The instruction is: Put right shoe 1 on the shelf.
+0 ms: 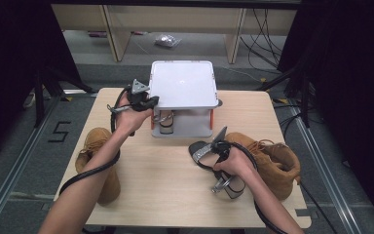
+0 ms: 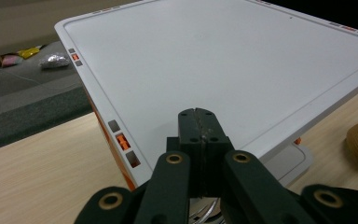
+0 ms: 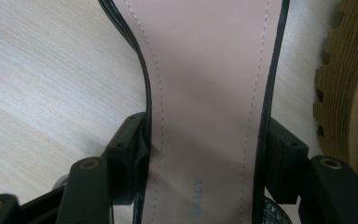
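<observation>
- Right claw: its jaws stand on either side of a high-heeled sandal, pressing the two black edges of the pale insole at its narrow waist; it is clamped on the shoe.
- Long axis: in the right gripper view the sandal runs straight away from the claw, in line with the jaws' reach, so the grip crosses the sole's width and not its length.
- In the high view the right claw holds that sandal low over the table, silvery toe end pointing up-left toward the rack, block heel nearest the person.
- Just right of the held sandal lies a tan boot, its toothed sole close beside the insole's edge.
- Left claw: jaws pressed together with nothing visible between them, poised over the near corner of the white rack.
- In the high view the left claw sits at the rack's front-left corner; a second sandal already stands on the lower shelf beneath the top tray.
- Deciding relation, as a judgement: the rack lies ahead and to the left of the right claw, which is the loaded one; the shelf space beside the stored sandal seems the likely target, needing the shoe carried forward along its own axis.
- Another tan boot lies at the table's left edge, well apart from both claws.
</observation>
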Tool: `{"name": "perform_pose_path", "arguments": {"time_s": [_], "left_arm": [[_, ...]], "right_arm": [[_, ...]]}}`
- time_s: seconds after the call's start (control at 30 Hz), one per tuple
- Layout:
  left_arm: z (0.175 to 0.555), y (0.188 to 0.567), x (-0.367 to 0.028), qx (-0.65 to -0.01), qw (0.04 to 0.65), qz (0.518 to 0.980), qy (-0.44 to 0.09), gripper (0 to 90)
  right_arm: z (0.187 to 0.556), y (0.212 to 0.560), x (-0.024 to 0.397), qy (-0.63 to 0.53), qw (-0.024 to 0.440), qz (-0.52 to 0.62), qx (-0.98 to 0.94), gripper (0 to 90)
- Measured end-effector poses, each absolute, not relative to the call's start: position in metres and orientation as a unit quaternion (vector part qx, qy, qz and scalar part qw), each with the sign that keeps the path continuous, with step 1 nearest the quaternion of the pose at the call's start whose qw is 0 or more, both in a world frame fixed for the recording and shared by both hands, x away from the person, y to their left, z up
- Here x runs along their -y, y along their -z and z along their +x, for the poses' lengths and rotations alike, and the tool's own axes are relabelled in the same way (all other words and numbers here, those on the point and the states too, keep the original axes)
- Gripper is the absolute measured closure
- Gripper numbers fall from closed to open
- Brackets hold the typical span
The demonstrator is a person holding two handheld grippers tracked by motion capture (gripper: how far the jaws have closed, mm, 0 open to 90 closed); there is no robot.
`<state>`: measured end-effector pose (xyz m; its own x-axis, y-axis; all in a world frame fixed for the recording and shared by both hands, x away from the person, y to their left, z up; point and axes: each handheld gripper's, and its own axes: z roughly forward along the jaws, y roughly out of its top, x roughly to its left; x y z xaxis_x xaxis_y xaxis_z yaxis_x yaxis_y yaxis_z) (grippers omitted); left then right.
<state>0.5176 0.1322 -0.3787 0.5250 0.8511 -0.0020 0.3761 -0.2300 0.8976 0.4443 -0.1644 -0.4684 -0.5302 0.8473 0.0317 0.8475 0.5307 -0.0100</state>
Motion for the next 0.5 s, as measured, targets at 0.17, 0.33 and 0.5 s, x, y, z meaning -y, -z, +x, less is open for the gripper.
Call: {"name": "perform_pose_path", "arguments": {"time_s": [0.17,0.33,0.5], "left_arm": [[0.5176,0.3783,-0.1331,-0.413,0.459,0.744,-0.256,89.8],[0.5177,0.3786,-0.1321,-0.415,0.463,0.740,-0.256,89.8],[0.5178,0.3785,-0.1321,-0.415,0.462,0.741,-0.256,89.8]], "right_arm": [[0.4467,0.4701,0.1658,0.003,0.012,-0.468,0.884,41.3],[0.4446,0.4699,0.1631,0.001,0.024,-0.490,0.871,39.0],[0.4445,0.4733,0.1619,-0.002,0.021,-0.489,0.872,38.9]]}}
